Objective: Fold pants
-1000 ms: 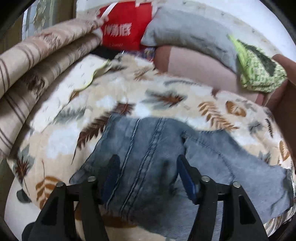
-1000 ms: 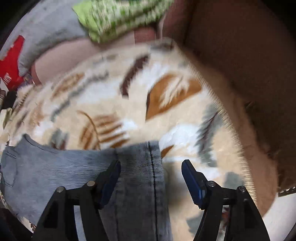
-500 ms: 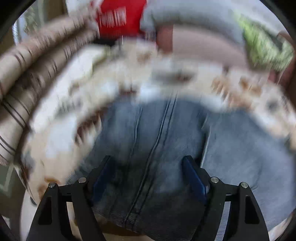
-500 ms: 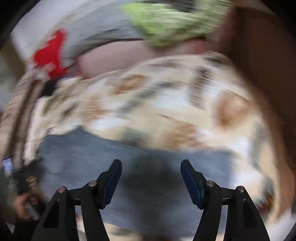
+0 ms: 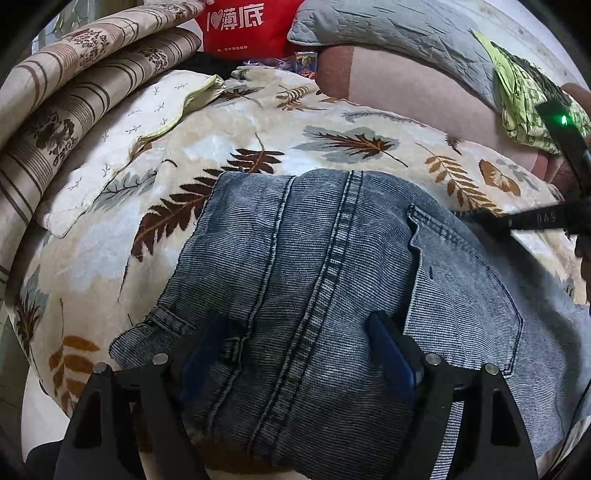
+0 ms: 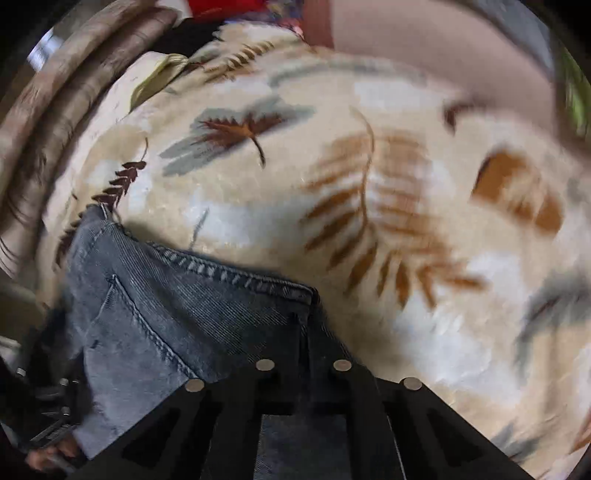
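Faded blue-grey denim pants (image 5: 332,280) lie bunched on a cream plush blanket with brown and grey leaf print (image 5: 229,122), filling the 6 o'clock half of the left wrist view. Double-stitched seam runs from 12 down to 6 through the middle of the fabric; back pocket (image 5: 465,295) at 3 o'clock of the seam.

Left gripper (image 5: 299,354): fingers spread wide, blue pads pressed onto the denim either side of the seam, nothing pinched between them.

Right gripper (image 6: 303,343): fingers drawn together, clamped on the stitched edge of the pants at 6 o'clock of its view; denim bunches up right at the tips. Its black body also shows in the left view at 3 o'clock, with a green light. Right view is motion-blurred toward 3 o'clock.

Background, left view: striped beige folded quilt (image 5: 74,85) at 10 o'clock, red bag with white lettering (image 5: 240,26) at 12, grey quilted pillow (image 5: 388,33) at 1, green patterned cloth (image 5: 524,99) at 2, pinkish cushion (image 5: 406,85) under the pillow, touching the blanket edge.
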A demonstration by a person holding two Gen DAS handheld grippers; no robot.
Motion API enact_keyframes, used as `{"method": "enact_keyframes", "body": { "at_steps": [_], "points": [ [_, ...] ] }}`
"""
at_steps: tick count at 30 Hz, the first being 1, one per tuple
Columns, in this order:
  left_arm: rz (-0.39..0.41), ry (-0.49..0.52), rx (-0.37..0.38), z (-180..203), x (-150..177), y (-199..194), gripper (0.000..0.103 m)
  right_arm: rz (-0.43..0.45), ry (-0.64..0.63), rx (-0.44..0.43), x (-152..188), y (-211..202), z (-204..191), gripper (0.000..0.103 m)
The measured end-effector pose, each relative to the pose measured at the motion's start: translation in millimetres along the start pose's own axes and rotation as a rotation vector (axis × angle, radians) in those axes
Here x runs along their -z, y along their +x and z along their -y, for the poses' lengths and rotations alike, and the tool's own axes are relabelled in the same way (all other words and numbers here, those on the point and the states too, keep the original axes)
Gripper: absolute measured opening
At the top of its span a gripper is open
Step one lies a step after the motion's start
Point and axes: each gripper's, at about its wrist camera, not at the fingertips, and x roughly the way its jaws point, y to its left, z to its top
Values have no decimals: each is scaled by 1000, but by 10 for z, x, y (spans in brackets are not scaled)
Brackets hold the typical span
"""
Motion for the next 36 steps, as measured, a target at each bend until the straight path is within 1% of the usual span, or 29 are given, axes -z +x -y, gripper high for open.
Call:
{"method": "enact_keyframes", "body": {
  "at_steps": [2, 4, 5, 6, 7, 8, 10, 11, 12, 13, 14, 15, 16, 18, 19, 20, 21, 22, 23, 24, 25, 26, 27, 29, 30, 31, 32, 34, 36],
  "points": [
    [2, 0, -10, 13, -3, 9, 82, 15, -1, 46, -51, 20, 22, 3],
    [3, 8, -18, 31, -6, 22, 83, 17, 2, 121, -35, 183, 49, 3],
    [3, 10, -18, 29, -5, 23, 83, 29, 9, 123, -10, 255, 59, 4],
    [6, 7, -16, 23, 0, 16, 83, 71, 35, 108, 41, 217, 79, 4],
    [7, 6, -14, 20, 2, 11, 83, 85, 51, 94, 71, 144, 106, 6],
    [7, 5, -15, 19, 1, 11, 83, 95, 81, 64, 121, 62, 143, 11],
    [8, 1, -19, 24, 2, 7, 83, 140, 177, 72, 326, -247, 236, 26],
    [9, 1, -22, 28, 2, 7, 83, 170, 208, 70, 410, -366, 270, 42],
    [10, 0, -24, 29, 2, 7, 83, 222, 271, 36, 635, -598, 315, 64],
    [12, 0, -25, 29, 1, 6, 83, 256, 319, -2, 817, -750, 344, 71],
    [14, 0, -27, 29, 6, 7, 83, 295, 382, -44, 1060, -926, 404, 76],
    [16, 1, -27, 28, 10, 7, 83, 324, 458, -94, 1414, -1115, 483, 76],
    [17, 2, -29, 29, 12, 7, 83, 332, 493, -123, 1550, -1184, 517, 76],
    [23, 5, -40, 42, 18, 8, 84, 362, 603, -196, 2043, -1319, 743, 77],
    [26, 6, -48, 51, 20, 9, 84, 366, 648, -193, 2170, -1291, 857, 81],
    [29, 6, -56, 62, 21, 9, 84, 357, 715, -175, 2322, -1230, 1072, 91],
    [31, 8, -62, 74, 22, 11, 85, 312, 793, -153, 2487, -1075, 1351, 90],
    [32, 16, -70, 85, 20, 6, 85, 258, 865, -162, 2613, -940, 1559, 83],
    [29, 21, -72, 86, 16, -4, 85, 316, 979, -276, 2816, -978, 1740, 79],
    [25, 20, -72, 74, 8, -47, 85, 366, 1010, -349, 2899, -1129, 1764, 79],
    [30, 9, -75, 64, -2, -104, 85, 396, 998, -373, 2944, -1264, 1761, 79],
    [47, -8, -75, 67, -19, -209, 85, 448, 964, -371, 3009, -1474, 1706, 80],
    [60, -14, -65, 88, -28, -284, 85, 493, 946, -340, 3132, -1696, 1638, 85],
    [82, -2, -19, 193, -37, -459, 85, 532, 976, -329, 3460, -1942, 1576, 92],
    [90, 15, 10, 284, -34, -536, 85, 536, 1014, -334, 3626, -1971, 1591, 92],
    [91, 34, 36, 370, -27, -586, 85, 517, 1089, -331, 3864, -1959, 1637, 92],
    [86, 57, 67, 482, -24, -628, 85, 494, 1146, -326, 3999, -1901, 1688, 92],
    [78, 91, 139, 725, -9, -701, 85, 454, 1304, -343, 4393, -1772, 1795, 92],
    [52, 113, 216, 944, 1, -721, 85, 453, 1378, -362, 4570, -1705, 1866, 92]
  ]
}}
